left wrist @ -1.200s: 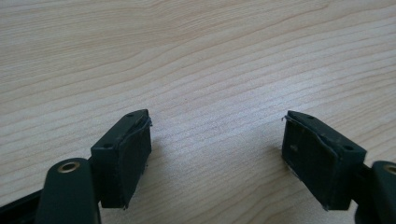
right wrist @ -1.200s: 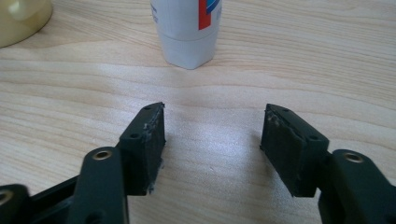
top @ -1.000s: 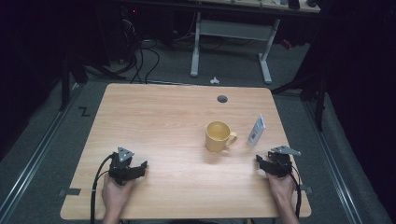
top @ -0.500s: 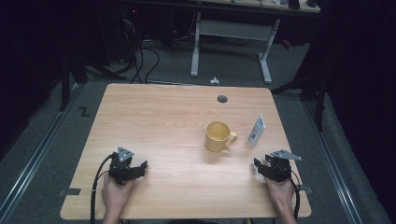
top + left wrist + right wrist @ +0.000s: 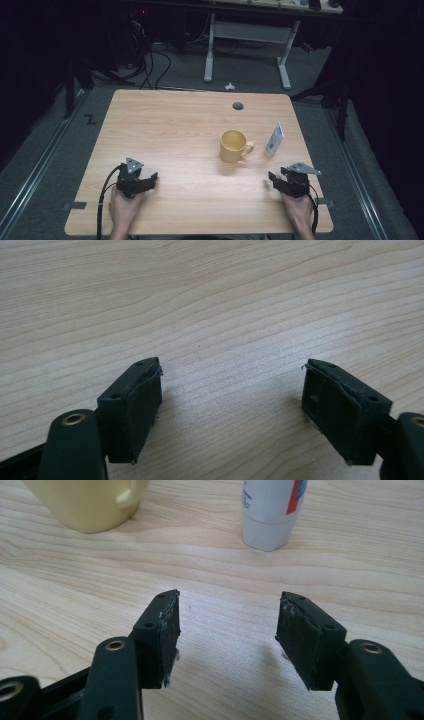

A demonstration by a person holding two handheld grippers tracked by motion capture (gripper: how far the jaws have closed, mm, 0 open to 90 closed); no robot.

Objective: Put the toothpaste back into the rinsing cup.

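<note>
Your right claw sits low over the desk near its front right corner, held in your right hand. In the right gripper view its jaws stand well apart with bare wood between the pads, so it holds nothing. Straight ahead of it in that view stands a white tube with a blue and red label, resting on its cap. To the left of the tube is the yellow mug, its handle turned toward the tube.

From the high view, the yellow mug stands upright on the right half of the desk, handle pointing right. The white tube stands just beside that handle, leaning a little, apart from the mug. Both lie beyond your right claw; the tube is the nearer of the two, and neither is touched.

Your left claw rests near the front left corner of the desk, in your left hand, well apart from the mug. In the left gripper view its jaws are spread wide, the pads close over plain wood grain, with nothing gripped. A black cable trails from it back toward the desk edge
</note>
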